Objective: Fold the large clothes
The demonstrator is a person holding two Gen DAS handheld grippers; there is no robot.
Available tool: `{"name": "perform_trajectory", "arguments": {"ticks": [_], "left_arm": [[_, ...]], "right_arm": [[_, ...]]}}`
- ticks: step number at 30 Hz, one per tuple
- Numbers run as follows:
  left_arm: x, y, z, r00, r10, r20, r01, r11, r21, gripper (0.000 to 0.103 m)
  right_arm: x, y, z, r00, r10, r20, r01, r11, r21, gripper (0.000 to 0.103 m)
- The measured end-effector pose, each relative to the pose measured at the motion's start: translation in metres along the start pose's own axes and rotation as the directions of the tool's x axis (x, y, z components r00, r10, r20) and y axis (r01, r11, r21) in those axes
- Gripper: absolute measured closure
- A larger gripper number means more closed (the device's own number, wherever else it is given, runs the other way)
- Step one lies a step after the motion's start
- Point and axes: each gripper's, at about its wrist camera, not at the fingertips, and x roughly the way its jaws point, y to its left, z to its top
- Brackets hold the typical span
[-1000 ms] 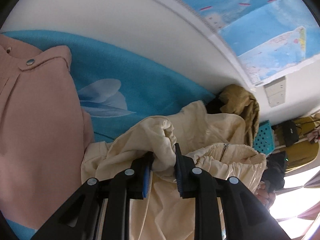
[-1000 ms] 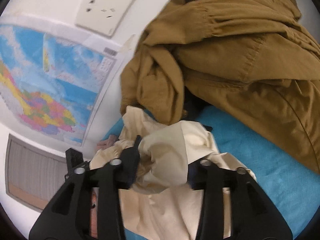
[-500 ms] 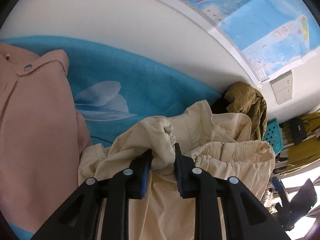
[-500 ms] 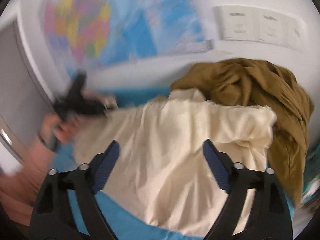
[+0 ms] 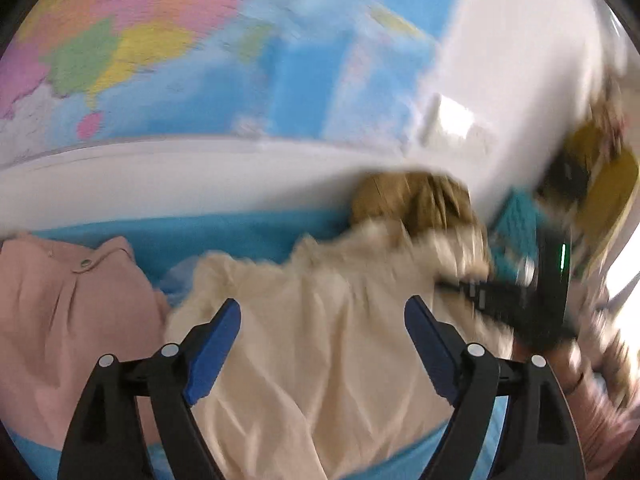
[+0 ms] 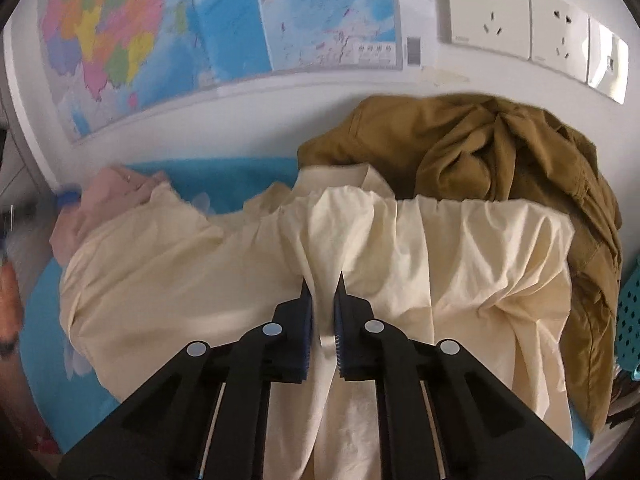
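Both views are taken from close above the bed, facing the far wall. The cream garment point(image 5: 320, 340) point(image 6: 400, 260), the brown garment point(image 5: 416, 200) point(image 6: 500, 152) and the wall map point(image 5: 160, 60) point(image 6: 200, 32) are shared by both; the left view is blurred.

White wall point(image 6: 248, 120) behind, with large colourful map point(image 6: 224, 20) fixed on it. Beside the map, to the right, row of white sockets point(image 6: 516, 20). Below, blue cover with pale flower print point(image 6: 224, 180), spread flat. At far right, teal perforated basket point(image 6: 628, 308). In the blurred left view, strong daylight at right edge point(image 5: 624, 308), perhaps from a window.
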Motion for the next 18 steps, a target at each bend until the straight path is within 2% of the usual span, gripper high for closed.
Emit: {"name": "perform_trajectory", "arguments": {"ticks": [2, 4, 5, 7, 9, 11, 13, 14, 15, 16, 18], "left_arm": [[0.017, -0.014, -0.014, 0.999, 0.024, -0.044, -0.021, 0.998, 0.062, 0.021], [0.033, -0.017, -0.024, 0.996, 0.032, -0.078, -0.025, 0.996, 0.081, 0.023], [0.044, -0.018, -0.029, 0.994, 0.032, -0.101, -0.024, 0.996, 0.08, 0.025], [0.057, -0.015, -0.034, 0.991, 0.059, -0.123, -0.049, 0.995, 0.081, 0.025], [0.07, -0.012, -0.039, 0.988, 0.061, -0.139, -0.052, 0.996, 0.069, 0.024], [0.075, -0.008, -0.041, 0.988, 0.061, -0.14, -0.054, 0.997, 0.054, 0.022], [0.077, -0.006, -0.043, 0.989, 0.065, -0.133, -0.059, 0.997, 0.049, 0.021], [0.079, -0.006, -0.043, 0.989, 0.064, -0.132, -0.059, 0.997, 0.045, 0.021], [0.08, -0.005, -0.042, 0.989, 0.067, -0.131, -0.062, 0.997, 0.042, 0.021], [0.08, -0.005, -0.042, 0.989, 0.068, -0.127, -0.064, 0.997, 0.041, 0.021], [0.08, -0.006, -0.044, 0.99, 0.078, -0.119, -0.072, 0.996, 0.049, 0.021]], "right_arm": [[-0.005, 0.002, 0.008, 0.999, -0.014, 0.029, 0.014, 1.0, 0.002, 0.096], [-0.005, 0.002, 0.016, 0.997, -0.042, 0.059, 0.042, 0.999, -0.001, 0.097], [0.0, 0.004, 0.017, 0.997, -0.055, 0.055, 0.056, 0.998, -0.013, 0.097], [0.025, 0.004, 0.013, 0.998, -0.066, -0.013, 0.066, 0.997, -0.035, 0.096], [0.044, 0.003, 0.003, 0.994, -0.082, -0.07, 0.078, 0.995, -0.057, 0.09], [0.049, 0.0, -0.003, 0.993, -0.081, -0.081, 0.077, 0.996, -0.048, 0.086], [0.043, -0.005, -0.002, 0.996, -0.045, -0.075, 0.043, 0.999, -0.021, 0.08], [0.038, -0.008, -0.002, 0.997, -0.024, -0.07, 0.024, 1.0, -0.003, 0.072], [0.029, -0.01, -0.001, 0.998, 0.003, -0.059, -0.002, 1.0, 0.013, 0.059], [0.019, -0.012, -0.002, 0.999, 0.015, -0.04, -0.015, 1.0, 0.019, 0.054], [-0.007, -0.015, -0.005, 0.999, 0.034, 0.013, -0.034, 0.999, 0.009, 0.051]]}}
